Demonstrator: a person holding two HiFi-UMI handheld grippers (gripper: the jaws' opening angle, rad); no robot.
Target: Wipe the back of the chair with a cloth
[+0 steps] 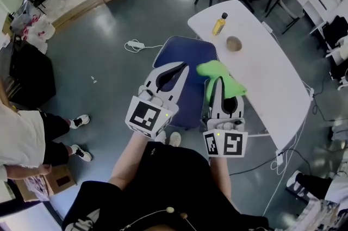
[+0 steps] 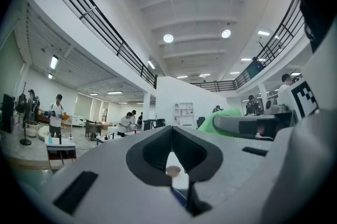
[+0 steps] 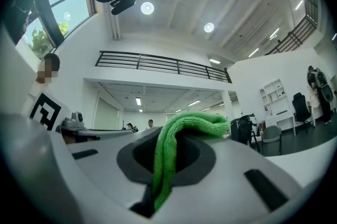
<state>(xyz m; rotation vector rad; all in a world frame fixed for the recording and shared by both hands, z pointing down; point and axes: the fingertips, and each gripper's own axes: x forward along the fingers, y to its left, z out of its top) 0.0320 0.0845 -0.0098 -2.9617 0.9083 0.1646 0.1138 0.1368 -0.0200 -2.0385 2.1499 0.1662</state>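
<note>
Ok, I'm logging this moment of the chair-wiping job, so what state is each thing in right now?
green fluffy cloth: gripped, draped over the tool tips
right tool: shut on the green fluffy cloth
left tool: shut, empty
blue padded chair: standing below both tools
yellow plastic bottle: upright on the white table, dark cap on
brown round bowl: upright on the table
</note>
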